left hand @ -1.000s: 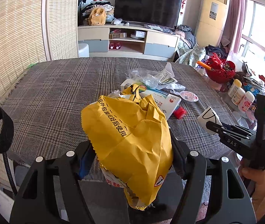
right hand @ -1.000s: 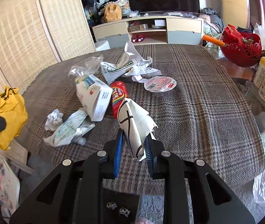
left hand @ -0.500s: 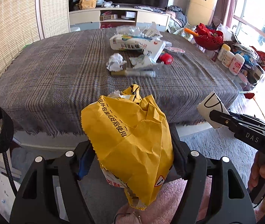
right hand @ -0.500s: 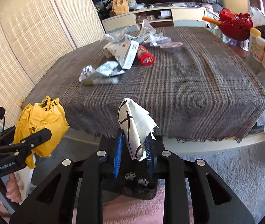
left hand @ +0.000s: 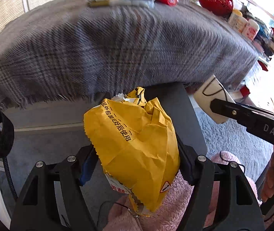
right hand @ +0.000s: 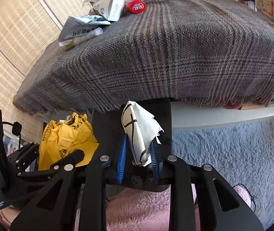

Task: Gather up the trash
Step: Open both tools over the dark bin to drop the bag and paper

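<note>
A crumpled yellow bag (left hand: 133, 144) with black print sits clamped between the fingers of my left gripper (left hand: 135, 154). In the right wrist view the same yellow bag (right hand: 65, 140) and left gripper (right hand: 60, 157) appear at the lower left. My right gripper (right hand: 139, 154) is shut on a folded white paper (right hand: 139, 127) with black lines, between blue pads (right hand: 122, 154). The right gripper (left hand: 221, 107) and its white paper (left hand: 208, 98) also show in the left wrist view, at the right. Both grippers hang below the table's front edge, in front of a black bin (right hand: 106, 134).
The table (right hand: 175, 57) wears a grey plaid cloth with a fringed edge. Far back on it lie a white carton (right hand: 112, 3), a red lid (right hand: 137, 6) and a silver wrapper (right hand: 79, 28). Grey carpet (right hand: 233, 144) lies to the right, pink fluffy fabric (right hand: 137, 207) below.
Both grippers have dropped from above the table top to below its front edge, tilting downward. The black bin has come into view. Each gripper still holds its piece of trash.
</note>
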A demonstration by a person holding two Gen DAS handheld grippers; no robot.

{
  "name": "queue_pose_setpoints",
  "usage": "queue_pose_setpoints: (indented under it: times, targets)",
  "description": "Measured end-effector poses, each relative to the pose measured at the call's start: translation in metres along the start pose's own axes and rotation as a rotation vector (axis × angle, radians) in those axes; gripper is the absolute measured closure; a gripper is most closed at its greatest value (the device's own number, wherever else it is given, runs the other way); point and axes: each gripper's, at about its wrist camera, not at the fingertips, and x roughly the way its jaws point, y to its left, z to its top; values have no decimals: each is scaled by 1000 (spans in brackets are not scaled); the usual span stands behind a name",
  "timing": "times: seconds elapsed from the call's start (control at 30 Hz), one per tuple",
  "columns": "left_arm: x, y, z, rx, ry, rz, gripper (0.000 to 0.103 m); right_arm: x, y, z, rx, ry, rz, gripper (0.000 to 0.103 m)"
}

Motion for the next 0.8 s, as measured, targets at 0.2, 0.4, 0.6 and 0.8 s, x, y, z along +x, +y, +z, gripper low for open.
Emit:
queue_pose_setpoints:
  times: [0.2, 0.4, 0.6, 0.8]
  targets:
    - [21, -5, 0, 24, 38, -8, 35, 27, -6, 1, 34, 45, 14, 78]
    - [25, 3, 8, 10, 35, -17, 32, 33, -2, 6, 29, 45, 17, 73]
    - [16, 10, 10, 8, 29, -17, 24, 32, 3, 11, 21, 45, 5, 54]
    - [2, 19, 14, 13, 5, 4, 11, 27, 7, 16, 12, 33, -36, 35]
